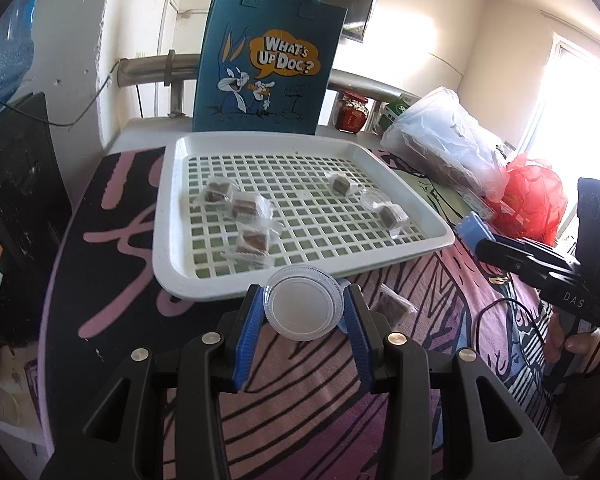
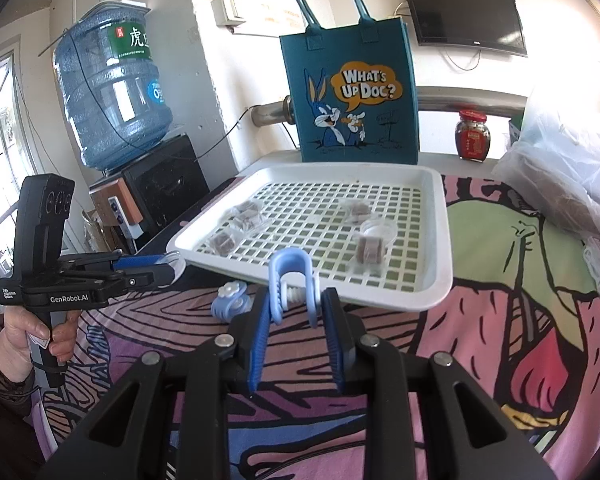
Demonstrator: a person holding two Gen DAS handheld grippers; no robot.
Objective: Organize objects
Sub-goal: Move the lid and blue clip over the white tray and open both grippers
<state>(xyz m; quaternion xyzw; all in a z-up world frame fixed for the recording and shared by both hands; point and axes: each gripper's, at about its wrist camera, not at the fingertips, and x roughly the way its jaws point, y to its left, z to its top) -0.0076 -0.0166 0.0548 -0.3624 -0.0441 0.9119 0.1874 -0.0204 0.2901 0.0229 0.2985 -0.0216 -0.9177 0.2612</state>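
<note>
A clear round lid (image 1: 303, 307) and a pale-blue clip (image 2: 294, 286) are each held above the white tray's (image 1: 172, 216) near rim.

The tray (image 1: 384, 152) is smooth, slightly glossy white plastic with a gridded floor. The round lid (image 1: 302, 307) is clear, glossy plastic. The clip (image 2: 294, 286) is pale blue plastic with a white spring. The tote bag (image 2: 350, 92) looks like matt felt; the tablecloth (image 2: 500, 320) is printed cloth.

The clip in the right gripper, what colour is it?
Light blue clip, with a white spring; clearest in the right wrist view.
</note>
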